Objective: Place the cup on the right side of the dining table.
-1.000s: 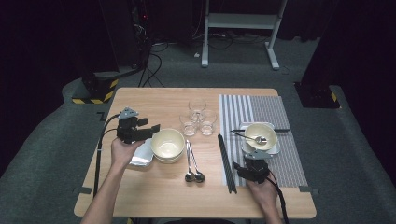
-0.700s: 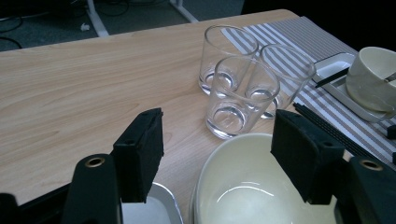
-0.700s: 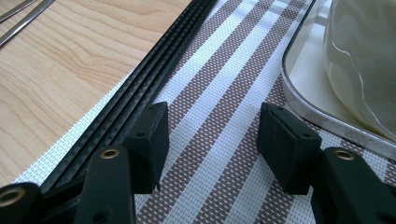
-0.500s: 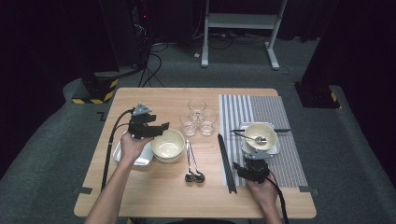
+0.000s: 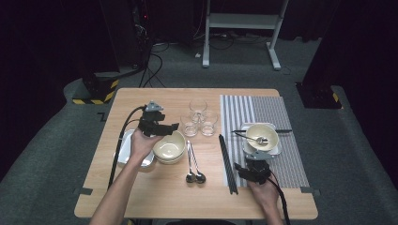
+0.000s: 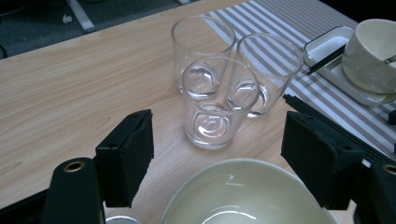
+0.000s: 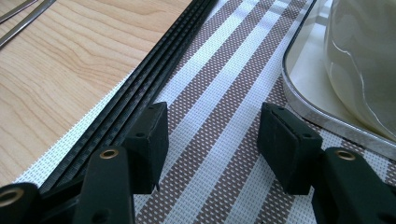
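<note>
Our left gripper (image 6: 215,154) has just been opening, nothing between its jaws | cream bowl (image 6: 247,196) at 6, glasses (image 6: 219,100) at 12 | right gripper (image 7: 212,144) released over striped mat (image 7: 224,93), chopsticks (image 7: 144,79) at 10.

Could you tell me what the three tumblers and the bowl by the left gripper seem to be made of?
The tumblers look like clear glass: the wood grain shows through them. The bowl looks like glazed cream ceramic, with bright reflections on its smooth inside, though glossy plastic is possible.

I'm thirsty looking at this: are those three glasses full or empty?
Empty: all three glasses stand upright, and their clear bottoms show through with no liquid.
</note>
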{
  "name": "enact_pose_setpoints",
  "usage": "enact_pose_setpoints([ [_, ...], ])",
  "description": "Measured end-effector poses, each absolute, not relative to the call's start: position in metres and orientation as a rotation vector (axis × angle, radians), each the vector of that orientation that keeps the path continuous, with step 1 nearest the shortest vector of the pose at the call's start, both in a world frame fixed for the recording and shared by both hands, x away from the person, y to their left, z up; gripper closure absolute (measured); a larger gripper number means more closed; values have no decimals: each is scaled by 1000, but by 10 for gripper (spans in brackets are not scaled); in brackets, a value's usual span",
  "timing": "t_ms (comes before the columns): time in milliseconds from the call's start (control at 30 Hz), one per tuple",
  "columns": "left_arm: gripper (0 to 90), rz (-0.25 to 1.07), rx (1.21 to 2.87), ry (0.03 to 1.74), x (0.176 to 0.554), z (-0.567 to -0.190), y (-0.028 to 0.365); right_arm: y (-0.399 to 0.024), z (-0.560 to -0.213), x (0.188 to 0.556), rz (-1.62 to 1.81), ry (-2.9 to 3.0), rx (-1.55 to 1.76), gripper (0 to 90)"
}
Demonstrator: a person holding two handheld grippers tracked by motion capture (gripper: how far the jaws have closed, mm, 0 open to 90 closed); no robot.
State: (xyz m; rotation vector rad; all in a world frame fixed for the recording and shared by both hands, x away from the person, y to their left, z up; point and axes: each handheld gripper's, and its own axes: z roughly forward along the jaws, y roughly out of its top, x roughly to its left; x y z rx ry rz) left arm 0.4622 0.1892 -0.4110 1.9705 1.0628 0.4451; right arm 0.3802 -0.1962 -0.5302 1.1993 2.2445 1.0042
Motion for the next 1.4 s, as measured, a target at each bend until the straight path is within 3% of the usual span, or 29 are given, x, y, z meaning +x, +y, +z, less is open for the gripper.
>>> enact_pose_setpoints([
  [733, 185, 479, 2042, 1019, 487, -411, 153, -196, -530, 380, 1008, 2245, 1202, 429],
  [1400, 127, 443, 2056, 1102, 508, -426, 138, -197, -530, 381, 1022, 2250, 1205, 420],
])
